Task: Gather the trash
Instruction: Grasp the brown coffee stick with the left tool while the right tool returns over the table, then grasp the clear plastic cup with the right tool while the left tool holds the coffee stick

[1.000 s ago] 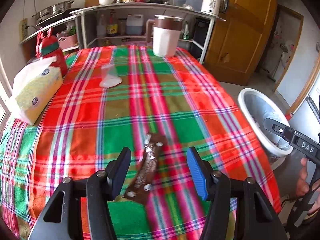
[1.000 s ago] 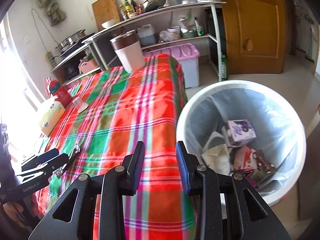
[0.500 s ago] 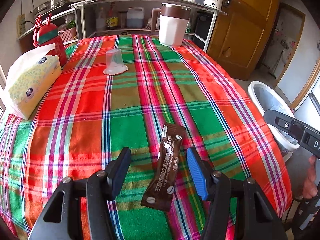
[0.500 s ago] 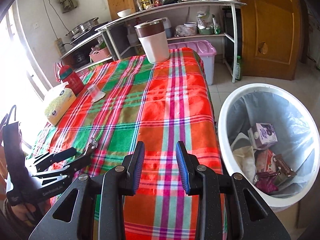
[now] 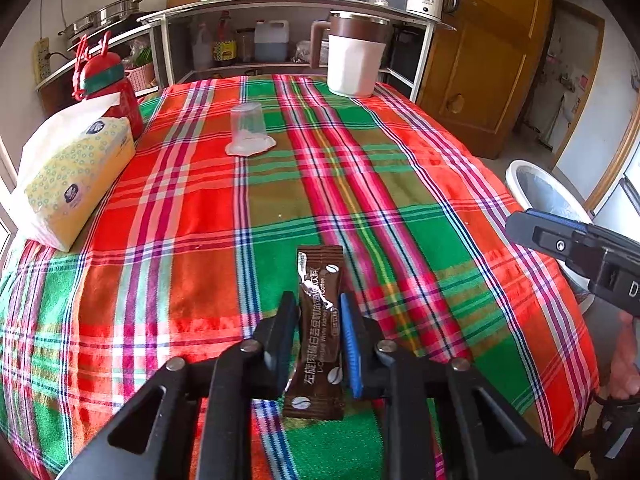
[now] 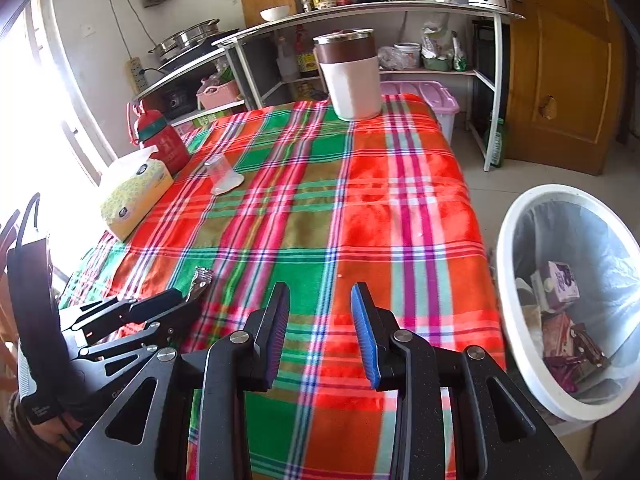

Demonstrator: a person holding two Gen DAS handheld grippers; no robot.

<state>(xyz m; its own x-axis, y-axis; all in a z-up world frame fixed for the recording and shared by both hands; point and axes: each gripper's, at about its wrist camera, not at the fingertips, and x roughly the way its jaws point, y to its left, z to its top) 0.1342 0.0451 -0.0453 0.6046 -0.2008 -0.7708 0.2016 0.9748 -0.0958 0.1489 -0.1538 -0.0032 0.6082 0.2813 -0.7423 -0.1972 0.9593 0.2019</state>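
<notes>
A brown coffee sachet (image 5: 320, 272) lies lengthwise on the plaid tablecloth (image 5: 200, 208) near the table's front edge. My left gripper (image 5: 318, 304) is shut on it, with both pads pressed against the sachet's long sides. From the right wrist view the left gripper (image 6: 180, 300) sits low at the left, and the sachet's silvery end (image 6: 202, 278) pokes out past its tips. My right gripper (image 6: 320, 292) hangs open over the cloth near the table's right edge, with nothing between its fingers. The white trash bin (image 6: 560, 191) stands on the floor to its right and holds several wrappers and cartons.
On the table stand a yellow tissue pack (image 5: 76, 172), a red bottle (image 5: 108, 80), an upturned clear cup (image 5: 248, 124) and a white jug (image 5: 354, 56). A kitchen shelf rack (image 5: 280, 4) is behind, with a wooden door (image 5: 492, 64) to its right. The right gripper's tip (image 5: 528, 228) enters at the right.
The left jaws have closed onto the sachet after sliding forward around it. The right gripper has swung left, from over the bin to over the table's edge.
</notes>
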